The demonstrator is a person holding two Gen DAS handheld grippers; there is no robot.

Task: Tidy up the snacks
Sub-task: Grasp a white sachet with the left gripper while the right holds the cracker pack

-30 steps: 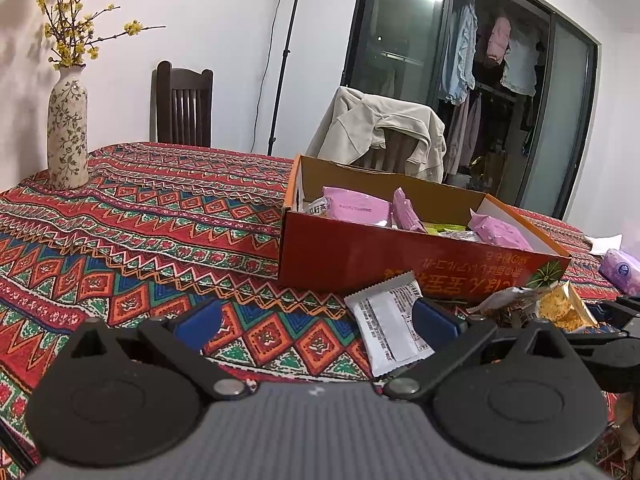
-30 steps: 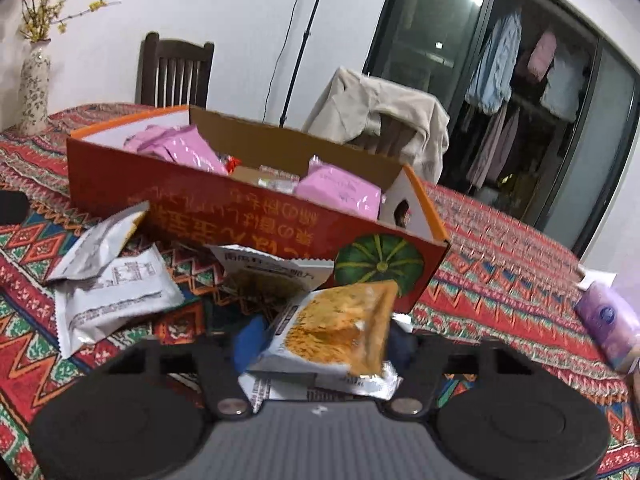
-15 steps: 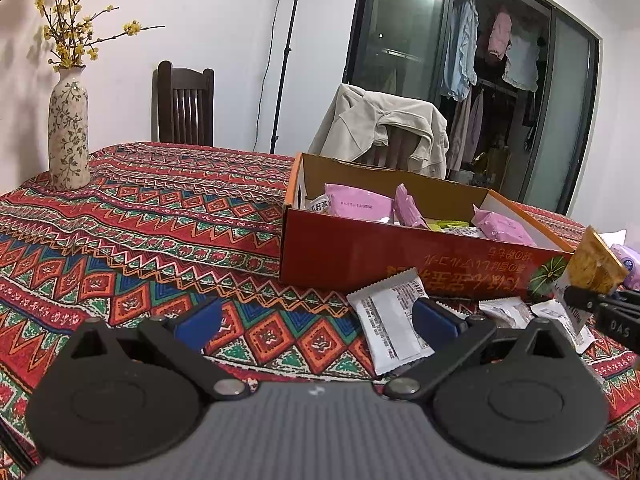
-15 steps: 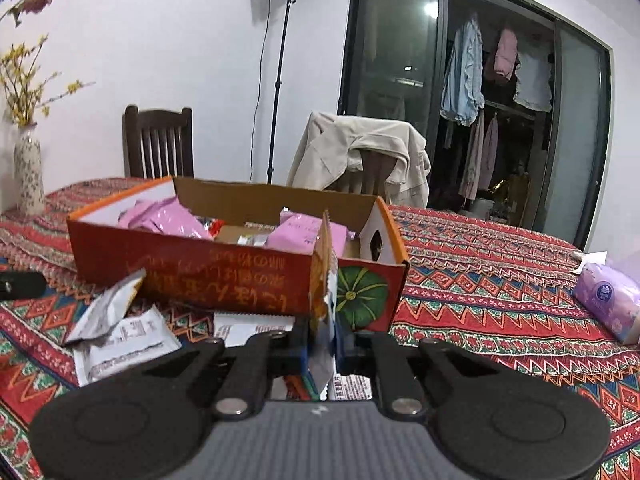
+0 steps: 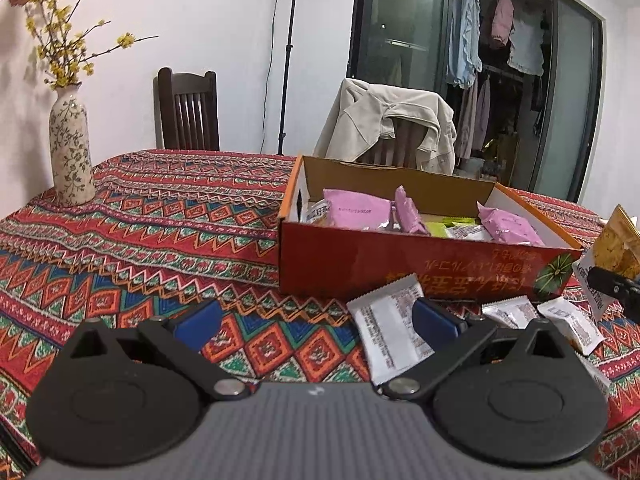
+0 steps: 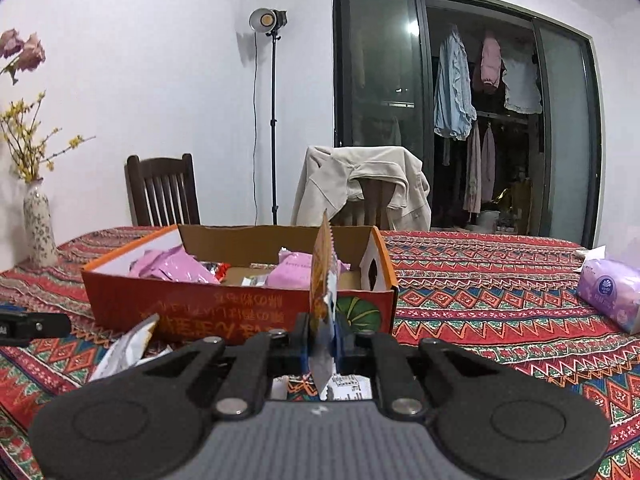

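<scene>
An open red cardboard box point(image 5: 420, 264) point(image 6: 192, 304) holds pink snack packs point(image 5: 356, 210) point(image 6: 172, 266) and other small wrappers. My right gripper point(image 6: 322, 334) is shut on an orange snack packet point(image 6: 322, 280), held edge-on and upright just in front of the box's near wall. That packet point(image 5: 618, 246) also shows at the right edge of the left wrist view. My left gripper point(image 5: 316, 316) stands open above the tablecloth, left of a white snack packet point(image 5: 386, 332) lying before the box. More white packets point(image 5: 560, 318) point(image 6: 128, 344) lie on the cloth.
A patterned red tablecloth point(image 5: 140, 232) covers the table. A flowered vase point(image 5: 70, 148) stands at the far left. A purple tissue pack point(image 6: 612, 294) lies at the right. Two chairs point(image 6: 162, 192), one draped with a beige jacket point(image 6: 360, 184), stand behind the table.
My right gripper closed on the orange packet, lifted it off the table and rolled it upright, edge-on. The left gripper stayed open and hardly moved.
</scene>
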